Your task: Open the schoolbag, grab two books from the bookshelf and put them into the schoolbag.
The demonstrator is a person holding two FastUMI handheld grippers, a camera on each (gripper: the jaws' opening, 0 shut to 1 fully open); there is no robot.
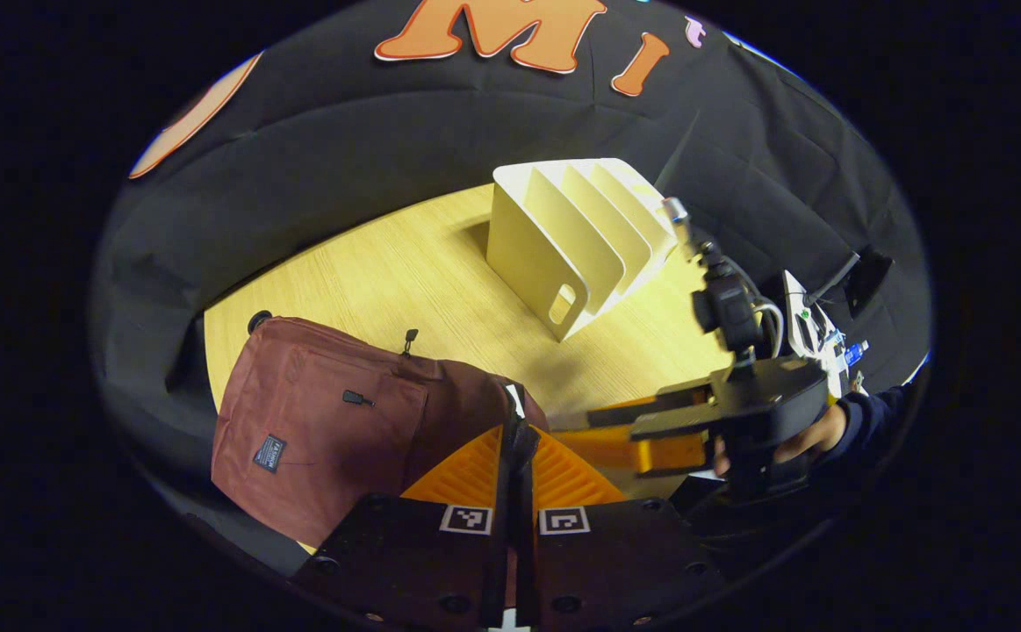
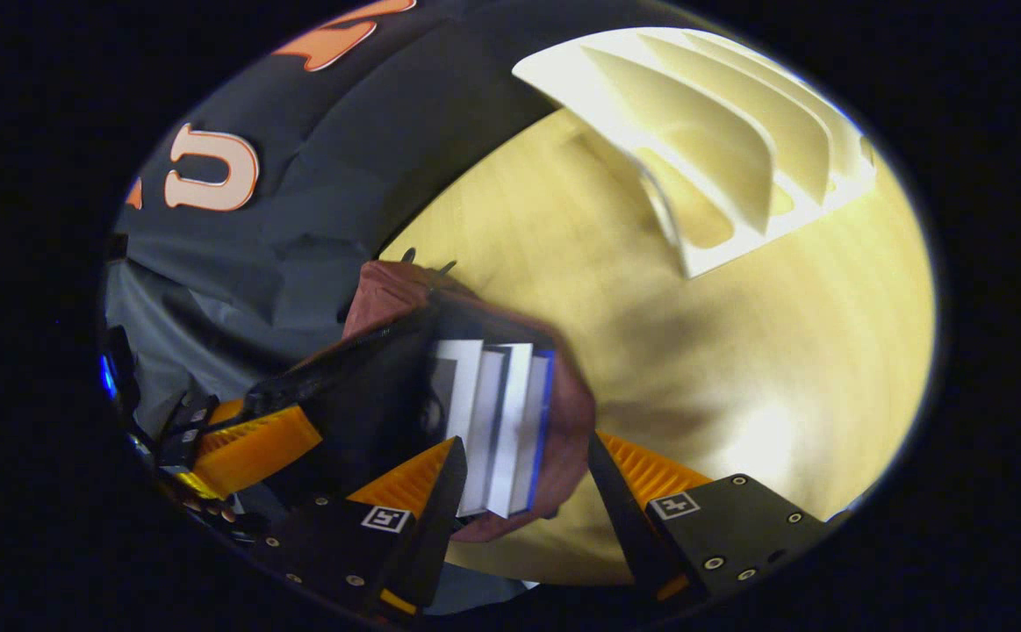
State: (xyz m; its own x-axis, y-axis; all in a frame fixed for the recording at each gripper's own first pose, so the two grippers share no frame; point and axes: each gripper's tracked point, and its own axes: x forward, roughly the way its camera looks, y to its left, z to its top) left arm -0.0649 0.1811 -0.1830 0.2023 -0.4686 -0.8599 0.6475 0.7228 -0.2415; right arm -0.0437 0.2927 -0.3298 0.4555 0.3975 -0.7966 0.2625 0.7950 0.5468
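In the left gripper view the left tongs (image 1: 517,456) are pressed together on a dark strip at the edge of the schoolbag (image 1: 334,421), apparently the rim of its opening; what exactly sits between the fingers is hard to make out. The maroon schoolbag lies on the tabletop (image 1: 422,272) directly ahead of these tongs, its front pocket and small label facing up.

In the right gripper view the right tongs (image 2: 523,478) are spread wide, with nothing between the fingers touching them. The schoolbag's opening lies just ahead of and between those fingers, and the books (image 2: 497,421) stand inside it, their page edges and a blue cover showing. How many books there are cannot be told for certain; their lower parts are hidden in the bag's dark interior.

Beyond the schoolbag, the white bookshelf (image 1: 576,241) stands on the tabletop, well apart from the bag, its slots bare. The right tongs also show beside the bag in the left gripper view, held by a hand (image 1: 813,434) in a dark sleeve; their fingertips are cut off behind the bag.
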